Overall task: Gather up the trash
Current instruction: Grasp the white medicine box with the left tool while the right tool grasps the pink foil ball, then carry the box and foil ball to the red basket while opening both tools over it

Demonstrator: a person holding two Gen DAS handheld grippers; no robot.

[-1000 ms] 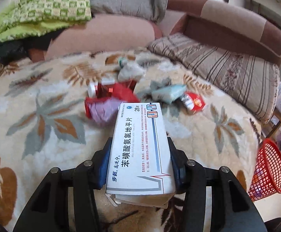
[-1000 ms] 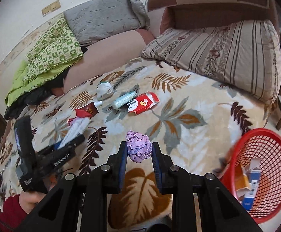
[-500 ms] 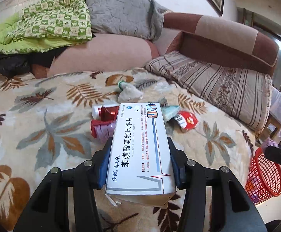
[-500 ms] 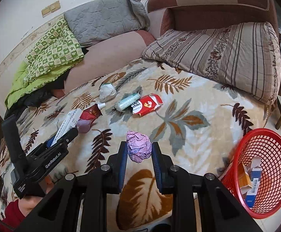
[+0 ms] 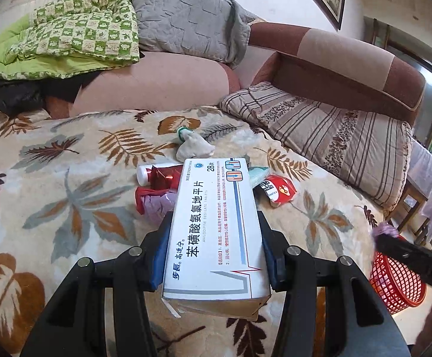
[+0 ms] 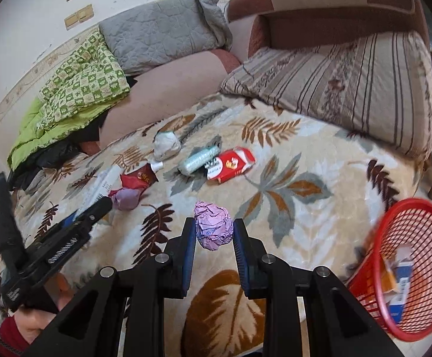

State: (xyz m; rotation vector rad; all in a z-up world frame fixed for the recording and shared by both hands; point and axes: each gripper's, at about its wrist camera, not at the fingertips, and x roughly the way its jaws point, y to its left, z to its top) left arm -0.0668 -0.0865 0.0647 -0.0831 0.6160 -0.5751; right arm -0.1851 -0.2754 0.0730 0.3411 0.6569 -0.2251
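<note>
The left gripper, clamping the white cardboard medicine box, is lifting off the leaf-patterned blanket; the right gripper is tilting, its crumpled purple paper ball sitting nearer the red mesh basket.

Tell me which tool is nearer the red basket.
Right. The right tool, gripping the purple paper ball, is just beside the red basket; the left tool, holding the medicine box, is farther back over the blanket.

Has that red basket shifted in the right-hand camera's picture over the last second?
Cannot tell: the red basket keeps its spot beside the leaf blanket; only the camera drifted.
</note>
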